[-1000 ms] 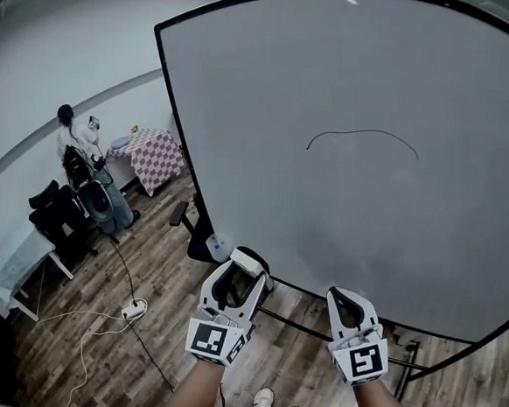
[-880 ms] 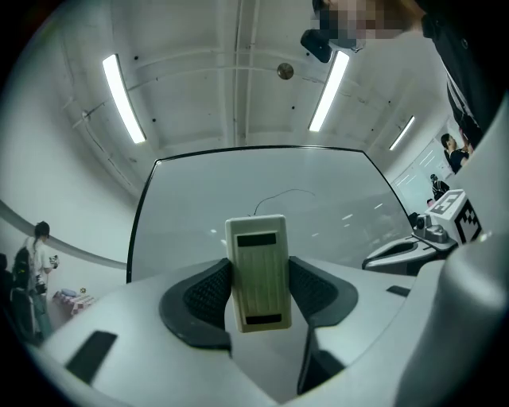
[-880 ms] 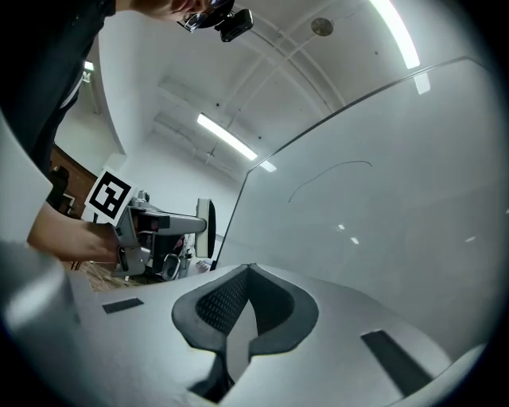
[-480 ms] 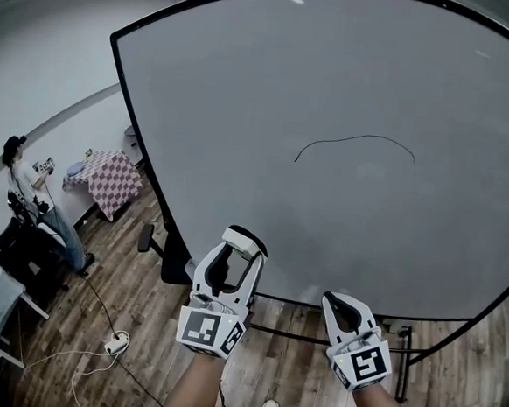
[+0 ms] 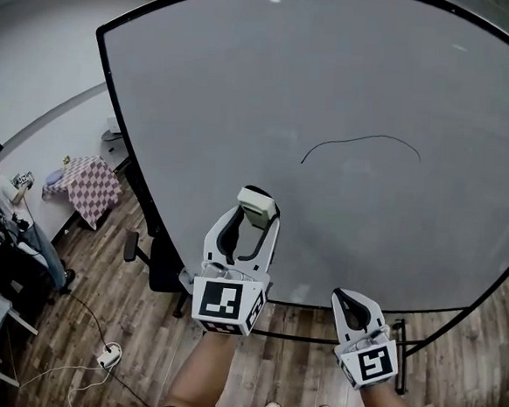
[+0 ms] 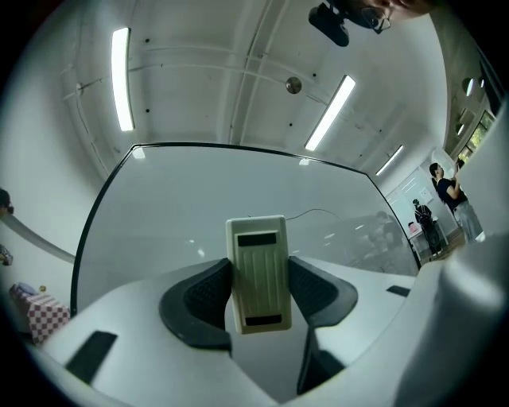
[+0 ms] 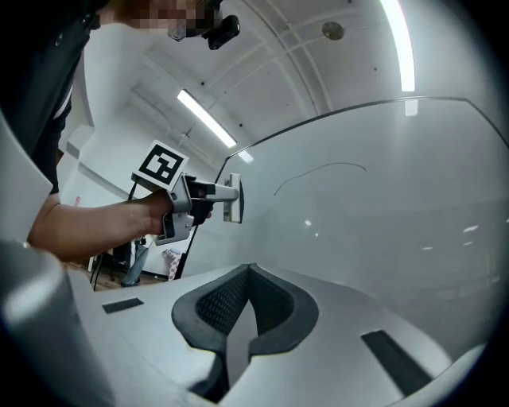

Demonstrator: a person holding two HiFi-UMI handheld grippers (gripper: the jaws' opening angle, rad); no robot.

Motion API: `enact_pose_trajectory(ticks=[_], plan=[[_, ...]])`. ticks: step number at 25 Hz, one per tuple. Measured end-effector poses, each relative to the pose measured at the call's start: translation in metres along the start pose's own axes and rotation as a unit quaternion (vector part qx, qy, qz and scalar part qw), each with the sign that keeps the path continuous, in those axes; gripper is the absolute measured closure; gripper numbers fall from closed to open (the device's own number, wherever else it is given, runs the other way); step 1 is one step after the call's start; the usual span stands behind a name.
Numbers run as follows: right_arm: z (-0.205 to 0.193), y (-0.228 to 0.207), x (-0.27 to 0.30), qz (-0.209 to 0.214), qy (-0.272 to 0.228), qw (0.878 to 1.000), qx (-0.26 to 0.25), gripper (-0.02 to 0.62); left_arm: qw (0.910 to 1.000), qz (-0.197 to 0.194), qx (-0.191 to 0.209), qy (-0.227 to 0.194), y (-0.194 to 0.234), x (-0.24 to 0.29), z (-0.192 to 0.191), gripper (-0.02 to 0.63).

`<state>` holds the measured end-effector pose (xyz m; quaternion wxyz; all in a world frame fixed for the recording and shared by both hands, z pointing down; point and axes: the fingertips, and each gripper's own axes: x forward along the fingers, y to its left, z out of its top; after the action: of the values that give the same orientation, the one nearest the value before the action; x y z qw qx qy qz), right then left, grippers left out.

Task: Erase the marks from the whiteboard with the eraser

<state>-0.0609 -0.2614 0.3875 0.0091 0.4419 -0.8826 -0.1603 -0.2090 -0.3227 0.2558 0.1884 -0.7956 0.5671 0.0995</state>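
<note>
The eraser (image 6: 258, 274) is a pale cream block, longer than wide. Its back is ribbed lengthwise, with a dark slot near the top and another near the bottom. It stands upright, clamped at its sides between the dark padded jaws of the left tongs (image 5: 255, 218), which are raised in front of the whiteboard (image 5: 335, 73). The eraser sits below and left of the one mark (image 5: 362, 141), a thin dark curved line. Whether it touches the board cannot be told. The right tongs (image 7: 248, 298) hang lower and to the right, jaws pressed together with nothing between them. The board is grey-white with a black frame, on a stand over a wooden floor (image 5: 96, 317). Far left, a person (image 5: 9, 201) stands near a table (image 5: 85, 185) with a checkered cloth.
</note>
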Motion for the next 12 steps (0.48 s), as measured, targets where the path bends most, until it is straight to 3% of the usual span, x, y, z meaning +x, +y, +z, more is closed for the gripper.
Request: enact_pose_trajectory(ticks=[3, 12], plan=[[0.007, -0.003, -0.003, -0.003, -0.004, 1.0, -0.017, 0.577, 0.9999, -0.001, 0.0, 0.013, -0.002, 0.015, 0.003, 0.364], [0.014, -0.019, -0.016, 0.02, -0.017, 0.998, -0.06, 0.577, 0.9946, 0.066, -0.012, 0.079, 0.004, 0.056, -0.01, 0.365]])
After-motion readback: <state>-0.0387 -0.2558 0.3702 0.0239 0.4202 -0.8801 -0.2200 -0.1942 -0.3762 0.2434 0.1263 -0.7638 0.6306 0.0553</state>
